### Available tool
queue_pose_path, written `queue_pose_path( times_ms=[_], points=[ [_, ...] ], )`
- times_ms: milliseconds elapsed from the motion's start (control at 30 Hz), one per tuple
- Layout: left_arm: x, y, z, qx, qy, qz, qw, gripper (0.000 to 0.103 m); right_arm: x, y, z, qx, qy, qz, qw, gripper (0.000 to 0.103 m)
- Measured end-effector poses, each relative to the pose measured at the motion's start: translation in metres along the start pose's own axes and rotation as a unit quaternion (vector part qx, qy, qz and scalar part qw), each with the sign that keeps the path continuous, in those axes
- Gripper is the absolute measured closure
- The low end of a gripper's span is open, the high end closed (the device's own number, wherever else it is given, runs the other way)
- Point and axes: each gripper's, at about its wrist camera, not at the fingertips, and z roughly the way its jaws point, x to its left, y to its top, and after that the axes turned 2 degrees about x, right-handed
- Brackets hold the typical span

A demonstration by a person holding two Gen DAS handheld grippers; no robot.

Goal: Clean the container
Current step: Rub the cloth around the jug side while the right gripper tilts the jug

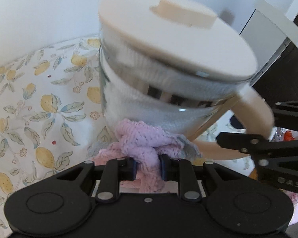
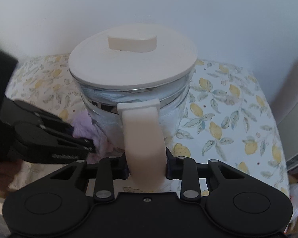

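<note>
A clear glass container [image 1: 149, 103] with a cream lid [image 1: 174, 39] and a cream handle [image 1: 254, 111] fills the left wrist view, tilted. My left gripper [image 1: 148, 167] is shut on a bunched pink cloth [image 1: 143, 140] that presses against the glass low down. In the right wrist view the same container [image 2: 168, 111] stands ahead with its lid [image 2: 133, 65] on. My right gripper [image 2: 147, 165] is shut on the cream handle [image 2: 144, 138], both pads against its sides. The left gripper [image 2: 90, 145] and the pink cloth [image 2: 83, 125] show at the left of that view.
A tablecloth printed with lemons and leaves [image 1: 39, 109] covers the table [image 2: 238, 123]. A pale wall [image 2: 149, 4] rises behind it. A white and grey appliance [image 1: 268, 39] stands at the far right of the left wrist view. A hand [image 2: 4, 170] holds the left gripper.
</note>
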Motion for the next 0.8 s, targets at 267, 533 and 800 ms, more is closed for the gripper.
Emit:
queue_pose_path(
  times_ms=[267, 533, 800],
  points=[
    [-0.016, 0.010, -0.020, -0.008, -0.011, -0.002, 0.9999, 0.083, -0.017, -0.001, -0.003, 0.000, 0.024, -0.037, 0.999, 0.067],
    [-0.031, 0.020, -0.043, -0.024, -0.016, -0.004, 0.9996, 0.082, -0.030, -0.001, -0.005, 0.002, 0.046, -0.069, 0.997, 0.067],
    [-0.033, 0.020, -0.037, -0.021, -0.008, 0.004, 0.9997, 0.082, -0.033, -0.001, -0.007, 0.002, 0.055, -0.073, 0.996, 0.067]
  ],
)
